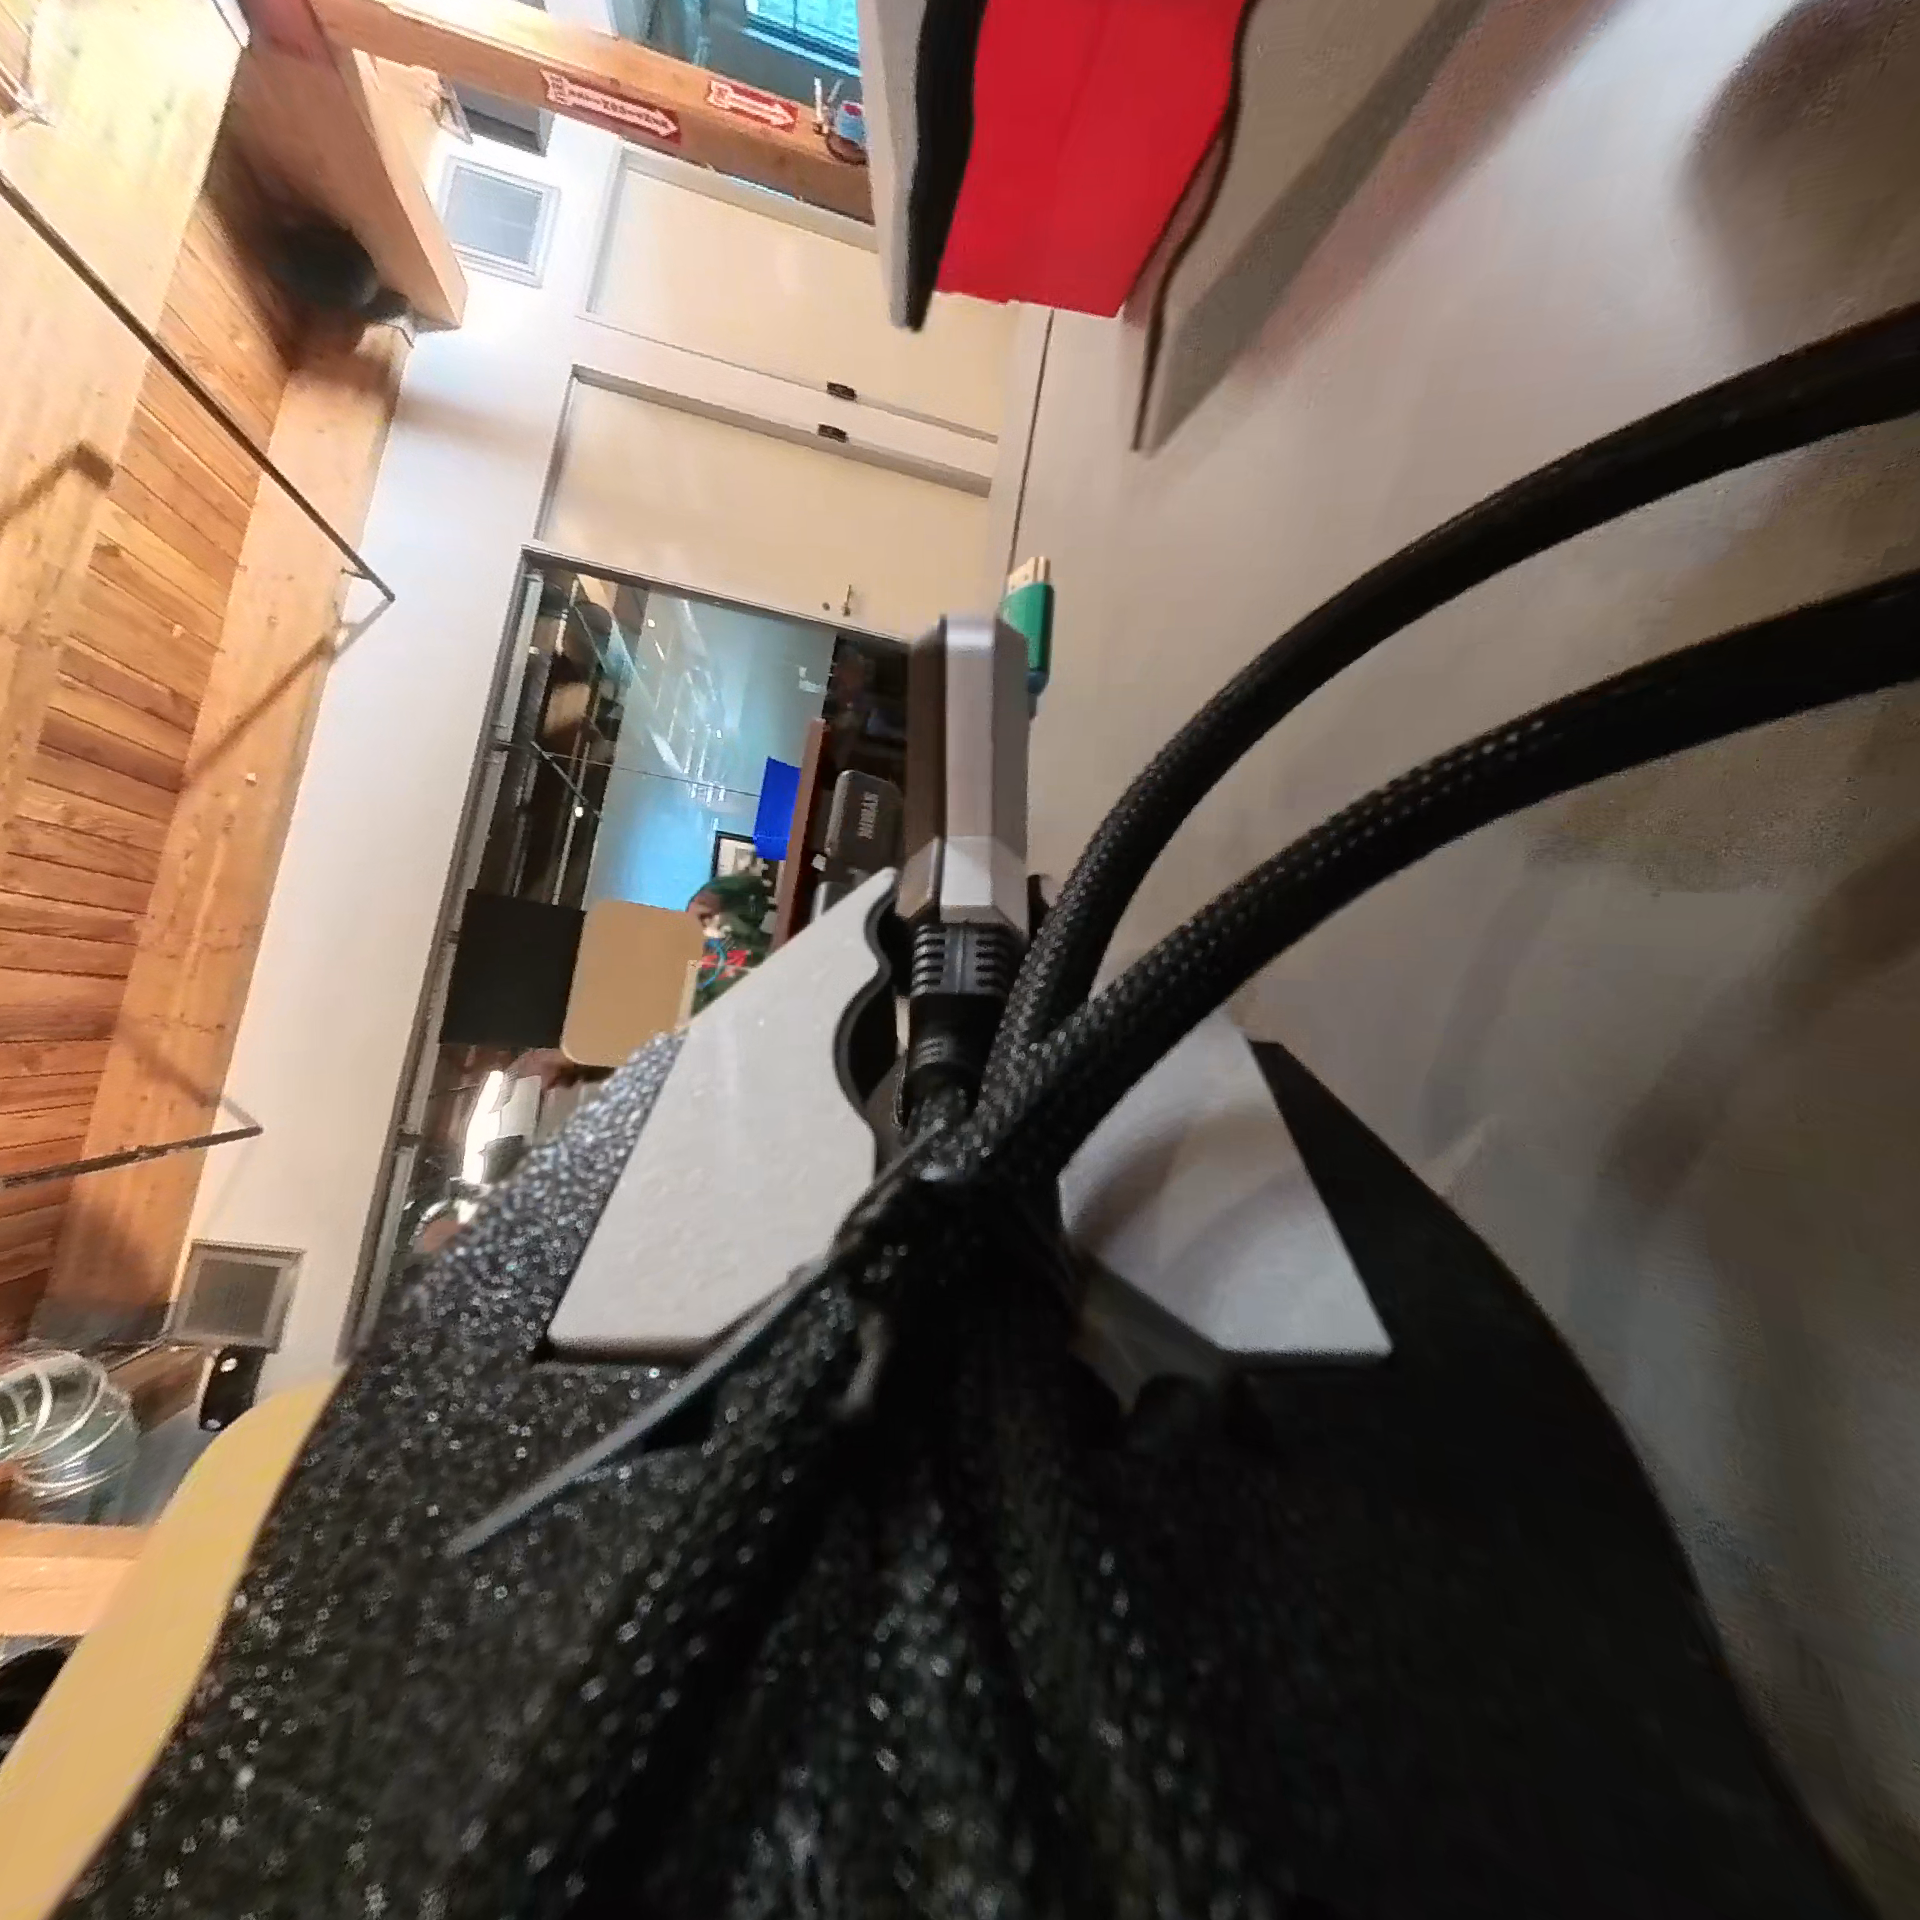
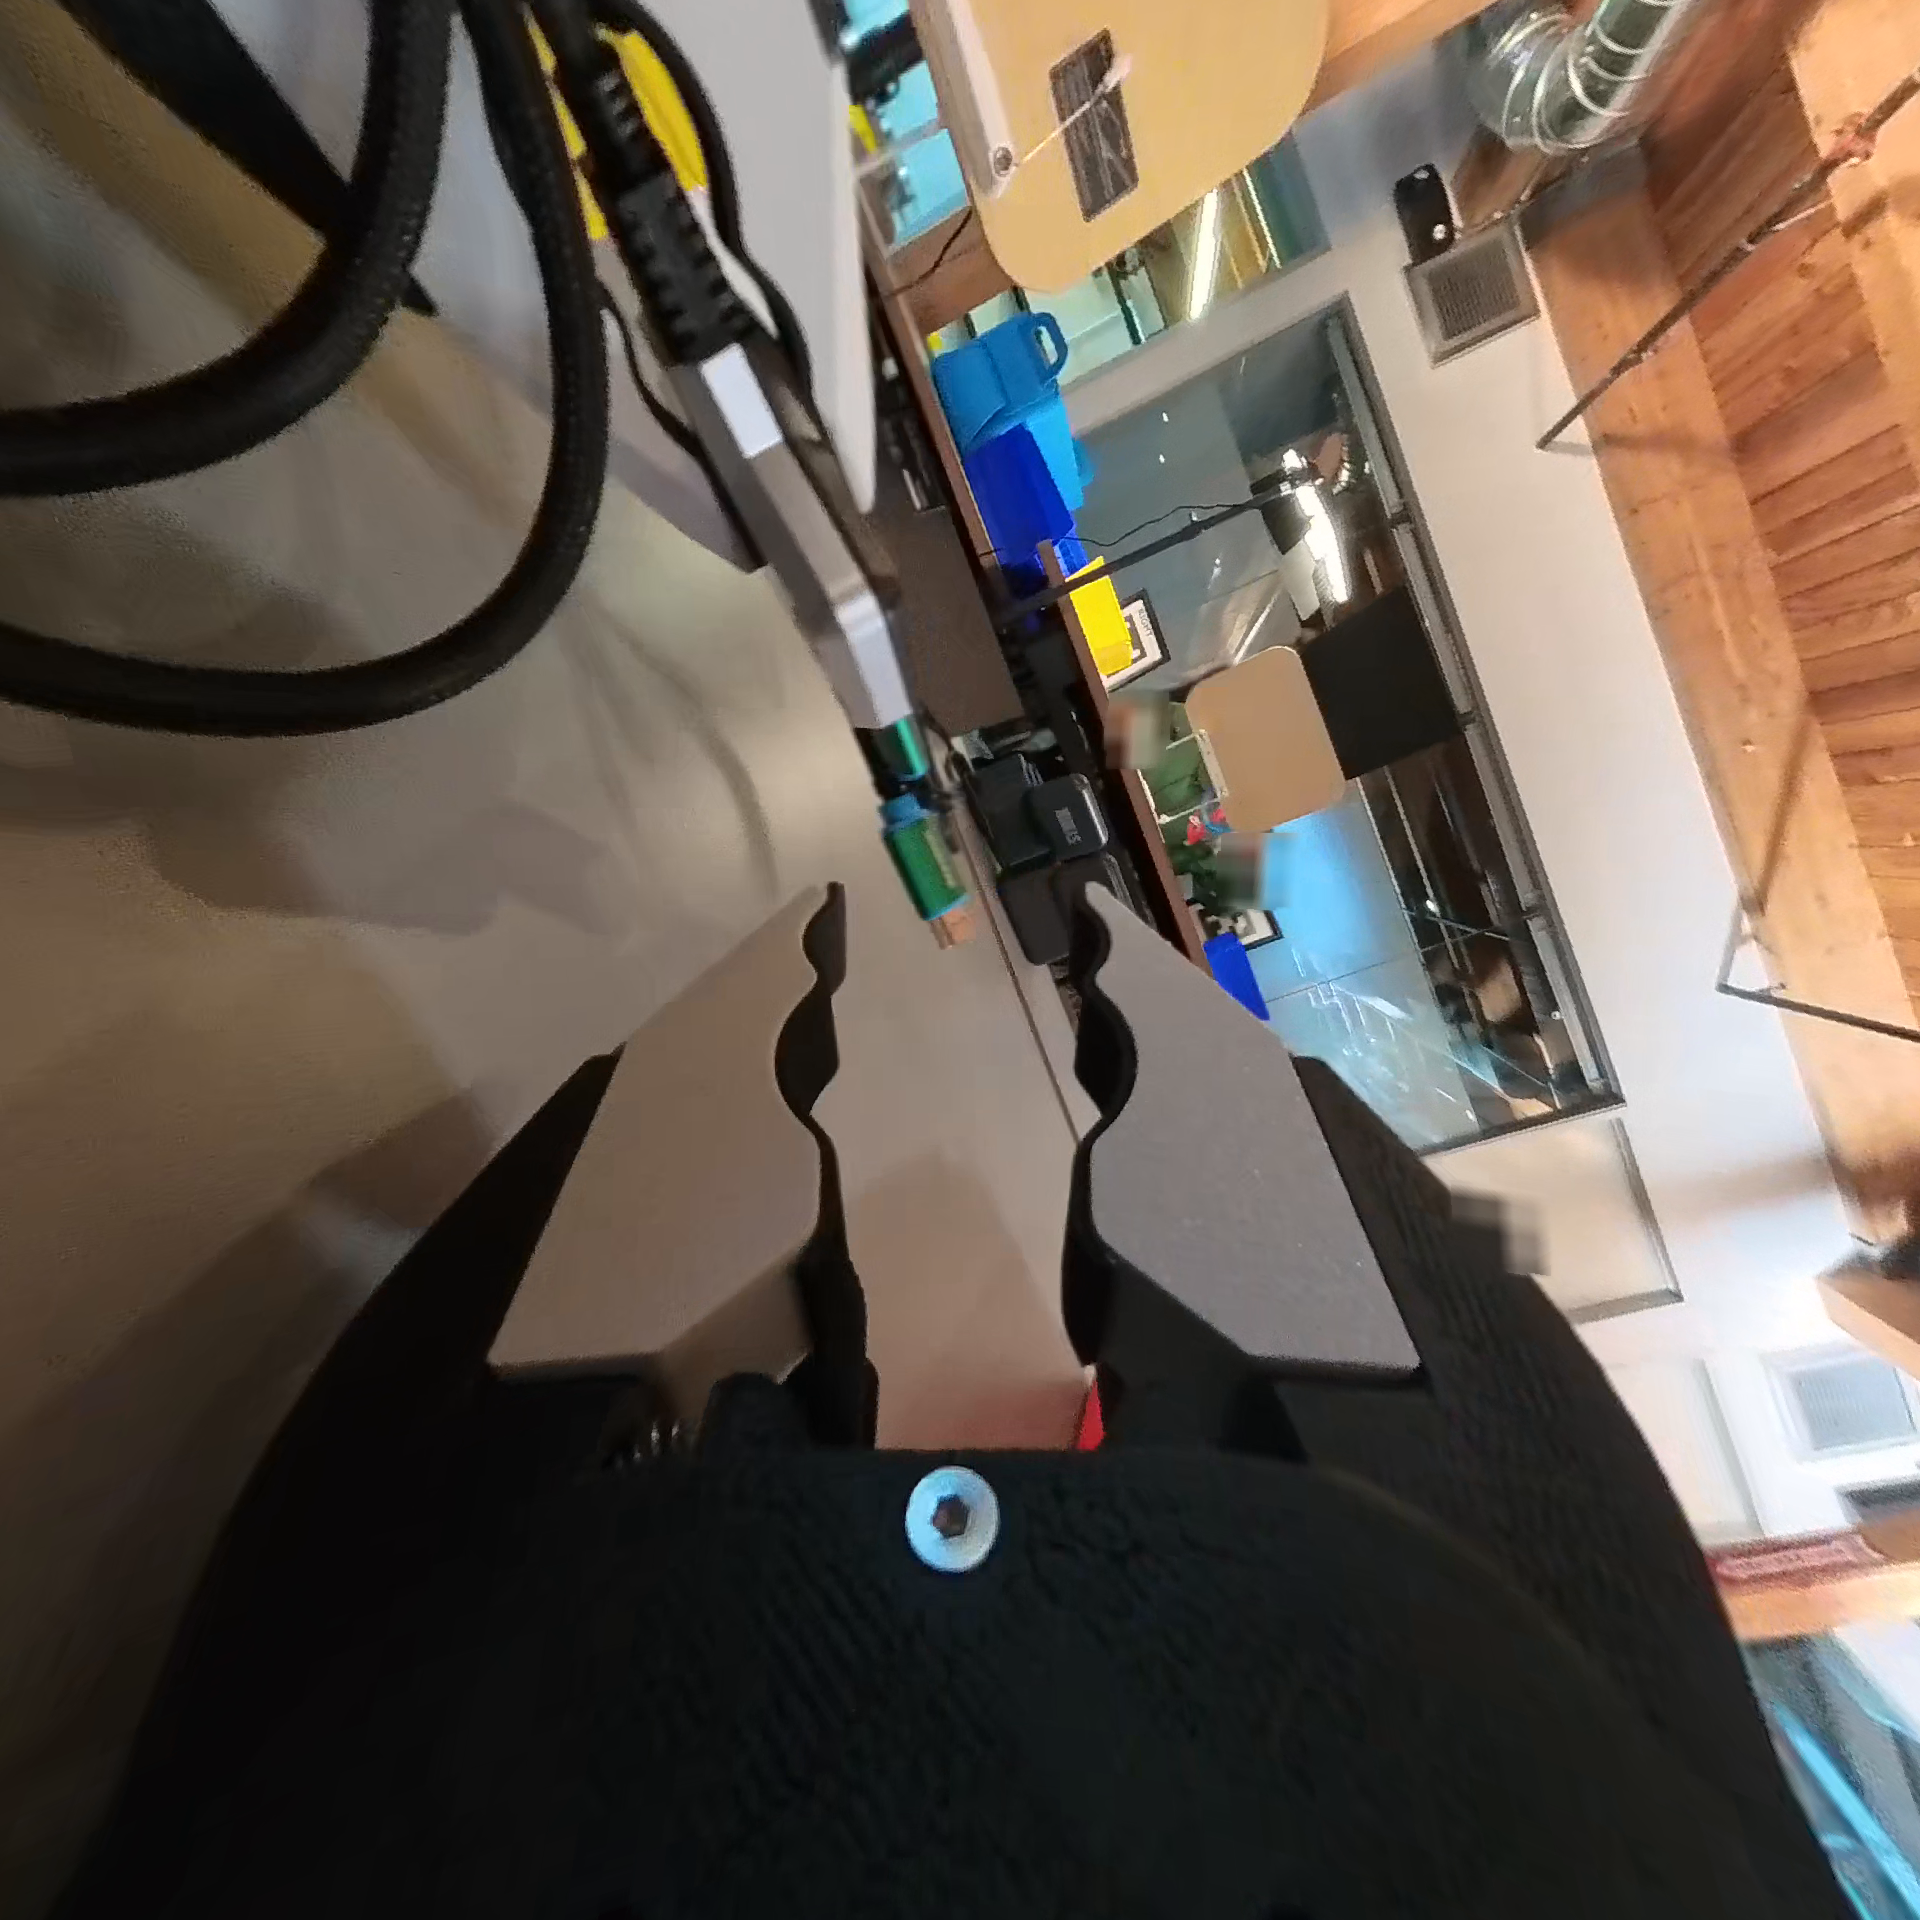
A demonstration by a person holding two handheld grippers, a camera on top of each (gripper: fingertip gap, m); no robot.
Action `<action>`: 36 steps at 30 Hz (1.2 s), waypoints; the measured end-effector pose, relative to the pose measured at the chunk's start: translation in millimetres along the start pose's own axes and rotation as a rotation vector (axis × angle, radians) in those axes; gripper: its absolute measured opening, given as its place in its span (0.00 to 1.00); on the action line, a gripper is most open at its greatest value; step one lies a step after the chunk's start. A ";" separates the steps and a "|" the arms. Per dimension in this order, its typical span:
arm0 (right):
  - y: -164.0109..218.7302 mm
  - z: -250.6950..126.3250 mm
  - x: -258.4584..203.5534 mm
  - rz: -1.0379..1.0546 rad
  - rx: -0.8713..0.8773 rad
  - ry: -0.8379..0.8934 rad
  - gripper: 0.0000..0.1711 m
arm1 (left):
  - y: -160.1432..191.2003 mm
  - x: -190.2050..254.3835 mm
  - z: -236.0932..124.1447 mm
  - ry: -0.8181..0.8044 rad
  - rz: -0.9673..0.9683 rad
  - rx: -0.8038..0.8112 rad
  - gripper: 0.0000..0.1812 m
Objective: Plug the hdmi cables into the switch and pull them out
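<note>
Between the left hand-held gripper (image 1: 935,997)'s clenched fingers, the grey HDMI plug (image 1: 961,769) points forward; the right hand-held gripper (image 2: 961,935) gapes.

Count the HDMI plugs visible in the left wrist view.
2. A silver plug is gripped in the left claw; a green plug lies on the table just beyond it. Others may be hidden.

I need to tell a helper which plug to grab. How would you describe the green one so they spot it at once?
Start at the grey tabletop and follow its far edge, past the loops of black braided cables. There lies the green plug, just ahead of the open right gripper. Its bright green shell sets it apart; the neighbouring connectors are grey or black.
</note>
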State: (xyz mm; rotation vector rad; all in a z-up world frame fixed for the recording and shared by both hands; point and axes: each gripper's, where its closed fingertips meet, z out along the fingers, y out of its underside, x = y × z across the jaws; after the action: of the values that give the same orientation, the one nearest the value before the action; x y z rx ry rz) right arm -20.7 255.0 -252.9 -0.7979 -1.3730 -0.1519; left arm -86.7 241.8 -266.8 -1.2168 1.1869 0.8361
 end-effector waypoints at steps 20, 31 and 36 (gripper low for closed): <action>-0.3 2.9 3.2 0.112 -0.021 0.011 0.18 | 19.3 25.0 3.7 0.208 -0.167 -0.034 0.11; -1.5 0.8 2.5 0.156 0.001 -0.013 0.18 | 29.1 26.2 5.6 0.233 -0.297 -0.081 0.15; -4.3 0.4 0.8 0.140 0.012 -0.017 0.18 | 29.9 28.0 6.2 0.234 -0.271 -0.089 0.12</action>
State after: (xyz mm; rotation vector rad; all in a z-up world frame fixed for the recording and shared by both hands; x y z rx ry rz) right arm -23.1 252.3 -250.4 -0.8839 -1.3279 -0.0281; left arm -107.3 250.7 -301.6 -1.5414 1.1454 0.5598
